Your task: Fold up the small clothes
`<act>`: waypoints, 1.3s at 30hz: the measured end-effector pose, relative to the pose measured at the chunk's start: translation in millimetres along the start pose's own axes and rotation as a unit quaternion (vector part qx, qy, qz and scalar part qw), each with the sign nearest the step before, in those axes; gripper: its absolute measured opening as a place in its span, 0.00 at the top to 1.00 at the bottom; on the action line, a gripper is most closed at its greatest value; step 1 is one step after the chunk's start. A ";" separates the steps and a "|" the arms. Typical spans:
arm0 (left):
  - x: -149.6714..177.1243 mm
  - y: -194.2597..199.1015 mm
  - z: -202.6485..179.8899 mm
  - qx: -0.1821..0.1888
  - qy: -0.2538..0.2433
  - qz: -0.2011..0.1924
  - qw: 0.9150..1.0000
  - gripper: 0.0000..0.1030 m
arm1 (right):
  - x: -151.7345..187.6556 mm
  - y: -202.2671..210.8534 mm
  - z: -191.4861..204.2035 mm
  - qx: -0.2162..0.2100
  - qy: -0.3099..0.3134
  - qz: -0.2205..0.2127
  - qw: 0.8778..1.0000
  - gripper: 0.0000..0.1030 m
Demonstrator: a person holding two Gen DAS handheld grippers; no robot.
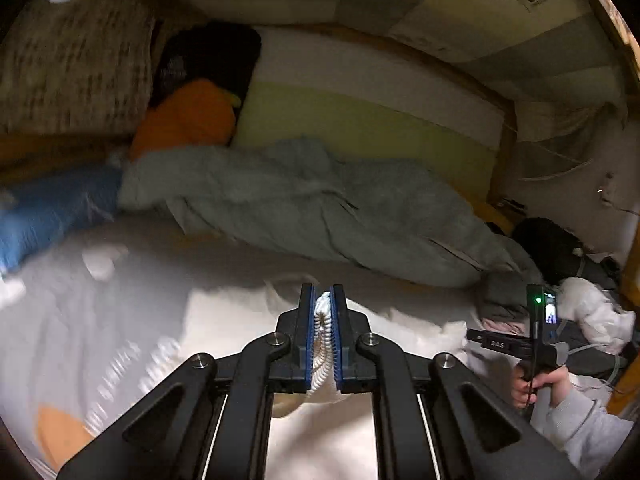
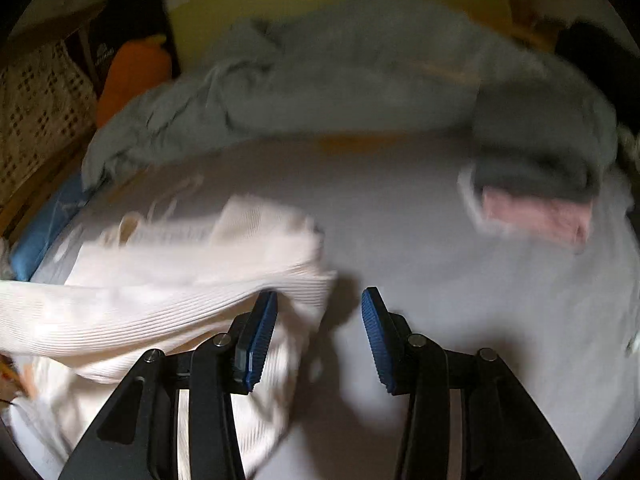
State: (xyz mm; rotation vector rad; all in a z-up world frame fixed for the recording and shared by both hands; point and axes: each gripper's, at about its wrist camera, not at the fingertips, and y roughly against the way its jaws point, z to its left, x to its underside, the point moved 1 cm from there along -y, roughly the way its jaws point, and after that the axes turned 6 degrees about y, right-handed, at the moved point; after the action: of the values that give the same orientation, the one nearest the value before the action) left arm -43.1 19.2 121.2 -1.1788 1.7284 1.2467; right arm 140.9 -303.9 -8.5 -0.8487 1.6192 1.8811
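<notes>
While the left gripper point(image 1: 323, 336) clamps the white ribbed knit garment point(image 2: 168, 280) above the white bed sheet point(image 2: 440, 320), the right gripper point(image 2: 318, 340), jaws apart and empty, risks letting the unsupported fold sag.

A home bedroom: a bed point(image 1: 120, 280) with white sheet, rumpled grey duvet point(image 1: 300, 200), pillows, wooden frame point(image 1: 440, 64), papered wall.
</notes>
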 end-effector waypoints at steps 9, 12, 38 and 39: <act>-20.8 -82.3 46.7 -0.129 -0.028 0.067 0.989 0.94 | -29.6 -17.2 -0.2 -0.059 -0.022 0.000 0.998 0.56; -13.4 -99.4 65.8 -0.131 -0.012 0.092 0.987 0.94 | -21.6 -20.4 16.2 -0.158 0.017 0.052 0.986 0.56; 37.0 -78.2 132.7 -0.194 -0.014 0.159 0.968 0.39 | -0.1 -24.4 61.6 -0.078 0.127 0.077 0.986 0.39; 40.5 -77.7 132.4 -0.183 -0.024 0.171 0.968 0.39 | -1.2 -18.2 63.9 -0.075 0.129 0.066 0.987 0.39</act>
State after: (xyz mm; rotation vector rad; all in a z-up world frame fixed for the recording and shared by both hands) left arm 18.8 124.7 19.9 -1.0625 1.7633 1.8504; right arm 146.9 -238.0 -13.8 -1.1126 1.7388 2.0766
